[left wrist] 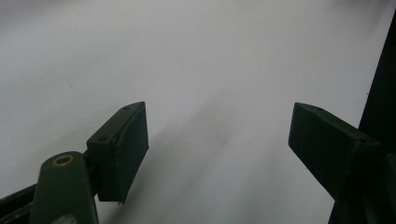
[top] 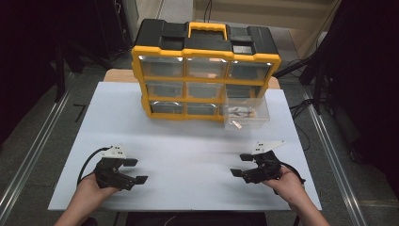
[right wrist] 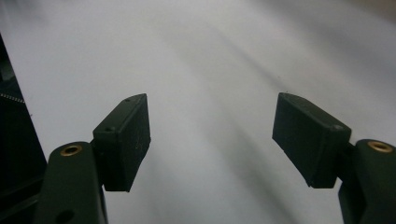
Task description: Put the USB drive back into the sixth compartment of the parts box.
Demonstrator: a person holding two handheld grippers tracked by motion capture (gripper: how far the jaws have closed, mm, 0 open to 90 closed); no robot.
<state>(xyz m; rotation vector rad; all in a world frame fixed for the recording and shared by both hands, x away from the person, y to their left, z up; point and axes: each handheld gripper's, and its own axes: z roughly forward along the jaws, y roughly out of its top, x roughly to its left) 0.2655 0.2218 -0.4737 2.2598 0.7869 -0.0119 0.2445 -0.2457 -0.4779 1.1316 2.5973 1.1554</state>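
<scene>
- Both grippers, left (top: pixel 133 170) and right (top: pixel 241 165), gape wide with nothing between the jaws.
- Take the drawer (top: pixel 246 114) by its front wall with the right, squarely.
- Keep it level so the small parts inside stay put.
- Steady the organizer (top: pixel 205 70) with the left.

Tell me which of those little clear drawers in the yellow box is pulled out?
The bottom-right drawer of the organizer. It juts forward over the white table with small parts inside; the other drawers sit flush in their slots.
</scene>
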